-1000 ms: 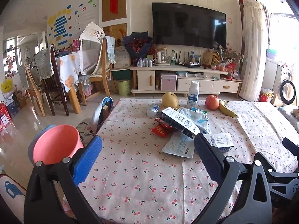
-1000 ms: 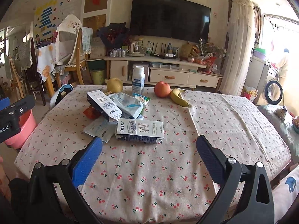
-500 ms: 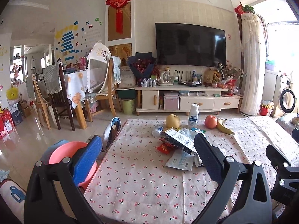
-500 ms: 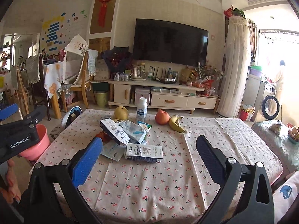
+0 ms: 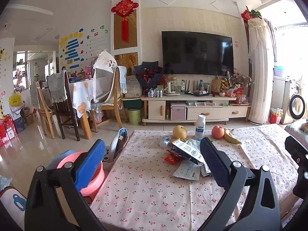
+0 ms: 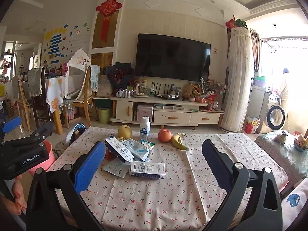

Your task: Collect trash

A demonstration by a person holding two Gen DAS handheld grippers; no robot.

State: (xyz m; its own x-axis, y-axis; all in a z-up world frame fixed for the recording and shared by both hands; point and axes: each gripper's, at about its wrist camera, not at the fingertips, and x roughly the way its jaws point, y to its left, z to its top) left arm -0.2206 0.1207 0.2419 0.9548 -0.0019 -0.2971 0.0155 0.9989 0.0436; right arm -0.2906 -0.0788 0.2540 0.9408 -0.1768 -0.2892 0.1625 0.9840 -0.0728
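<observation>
A pile of trash lies mid-table: a flat white milk carton (image 6: 147, 170), a tilted white carton (image 6: 119, 149), a pale plastic bag (image 6: 137, 149), a paper wrapper (image 6: 115, 168) and a red wrapper (image 5: 172, 157). The tilted carton (image 5: 187, 151) and paper wrapper (image 5: 186, 171) also show in the left wrist view. My left gripper (image 5: 152, 162) is open and empty, held above the table's near left part. My right gripper (image 6: 154, 162) is open and empty, above the near edge, short of the pile. A pink bin (image 5: 92, 175) stands on the floor left of the table.
A cherry-print cloth covers the table (image 6: 173, 192). Behind the pile stand a yellow pear (image 6: 124, 131), a white bottle (image 6: 144, 128), an apple (image 6: 164, 135) and a banana (image 6: 178, 142). A small bottle (image 5: 164, 141) lies by the pear. A cushioned seat (image 6: 279, 150) is at the right.
Both grippers have pulled back and tilted up, so the table and trash look smaller and farther away. Both stay open and empty. Nothing on the table has moved.
</observation>
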